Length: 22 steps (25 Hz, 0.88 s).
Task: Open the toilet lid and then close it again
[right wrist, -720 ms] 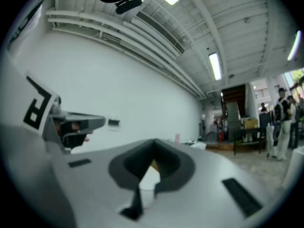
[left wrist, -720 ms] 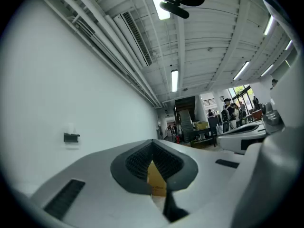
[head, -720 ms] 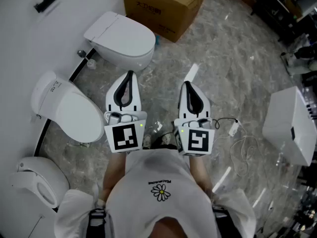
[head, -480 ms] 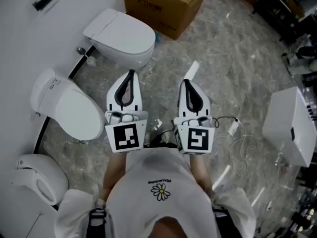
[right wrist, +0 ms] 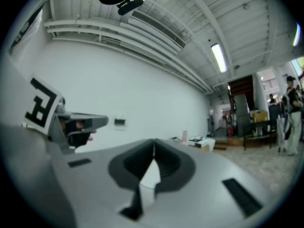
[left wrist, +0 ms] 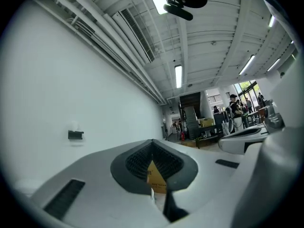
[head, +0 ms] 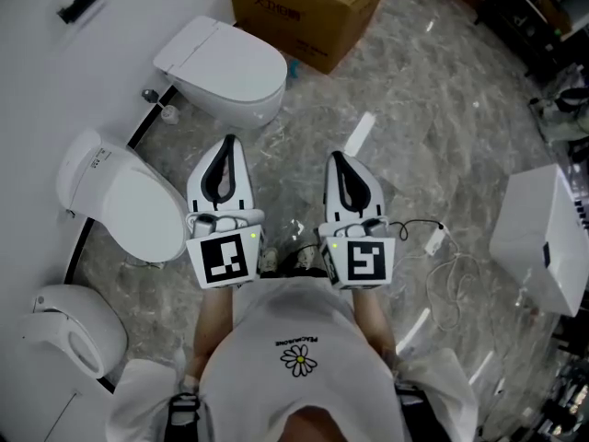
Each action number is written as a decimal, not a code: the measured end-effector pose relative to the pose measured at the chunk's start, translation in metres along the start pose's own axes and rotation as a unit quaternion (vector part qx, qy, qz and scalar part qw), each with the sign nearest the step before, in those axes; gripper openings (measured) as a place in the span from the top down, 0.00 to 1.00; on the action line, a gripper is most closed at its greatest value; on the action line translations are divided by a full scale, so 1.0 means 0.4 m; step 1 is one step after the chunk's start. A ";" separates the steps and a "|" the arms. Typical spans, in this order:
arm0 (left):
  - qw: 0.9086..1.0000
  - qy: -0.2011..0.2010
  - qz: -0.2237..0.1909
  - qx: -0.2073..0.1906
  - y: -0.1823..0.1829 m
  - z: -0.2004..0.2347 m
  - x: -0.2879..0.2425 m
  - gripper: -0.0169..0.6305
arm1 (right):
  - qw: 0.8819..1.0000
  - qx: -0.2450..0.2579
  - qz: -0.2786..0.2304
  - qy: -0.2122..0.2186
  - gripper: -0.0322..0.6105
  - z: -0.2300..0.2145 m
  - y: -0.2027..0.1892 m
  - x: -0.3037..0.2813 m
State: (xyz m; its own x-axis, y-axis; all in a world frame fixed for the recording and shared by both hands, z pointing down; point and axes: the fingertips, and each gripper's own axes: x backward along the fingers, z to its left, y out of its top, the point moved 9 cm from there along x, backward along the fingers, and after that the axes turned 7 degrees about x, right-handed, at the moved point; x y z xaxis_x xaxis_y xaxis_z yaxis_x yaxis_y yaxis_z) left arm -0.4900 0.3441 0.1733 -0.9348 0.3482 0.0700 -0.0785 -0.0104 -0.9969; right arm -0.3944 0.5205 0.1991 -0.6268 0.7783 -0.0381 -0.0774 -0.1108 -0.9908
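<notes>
Well, my left gripper (head: 226,142) and right gripper (head: 333,157) point level side by side, each with its jaws pressed together on nothing. Just left of the left one sits a toilet (head: 86,168), its smooth, glossy white oval lid (head: 143,212) down flat, the long axis running from the wall end out towards that gripper's base. Ahead of the left tip stands a second toilet (head: 221,67), equally white and rounded, lid down, its front pointing rightwards, near a brown cardboard box (head: 304,12).

Left gripper (head: 228,141), right gripper (head: 333,156) both shifted slightly left in head view.
</notes>
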 end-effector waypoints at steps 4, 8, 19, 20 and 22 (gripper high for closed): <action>1.000 0.015 -0.013 -0.011 -0.006 -0.025 -0.015 0.94 | 0.999 -0.021 -0.013 0.020 0.90 -0.039 -0.017 0.000; 0.999 0.027 -0.047 -0.002 0.019 -0.044 -0.031 0.94 | 0.998 -0.009 -0.051 0.033 0.90 -0.086 -0.001 -0.005; 0.997 0.039 -0.066 -0.007 -0.016 -0.050 -0.156 0.94 | 0.998 0.001 -0.048 0.030 0.90 -0.177 -0.051 -0.097; 0.997 0.037 -0.062 -0.007 -0.025 -0.050 -0.179 0.94 | 0.999 -0.002 -0.042 0.032 0.90 -0.184 -0.061 -0.114; 0.998 0.031 -0.057 -0.002 -0.037 -0.048 -0.234 0.94 | 0.999 0.002 -0.038 0.036 0.90 -0.199 -0.066 -0.153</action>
State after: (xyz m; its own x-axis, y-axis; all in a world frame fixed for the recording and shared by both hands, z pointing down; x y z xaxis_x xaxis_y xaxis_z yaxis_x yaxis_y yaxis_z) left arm -0.3947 0.3298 0.1806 -0.8971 0.4035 0.1798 -0.1811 0.0355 -0.9828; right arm -0.2923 0.5250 0.2171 -0.5622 0.8265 0.0287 -0.1264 -0.0516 -0.9906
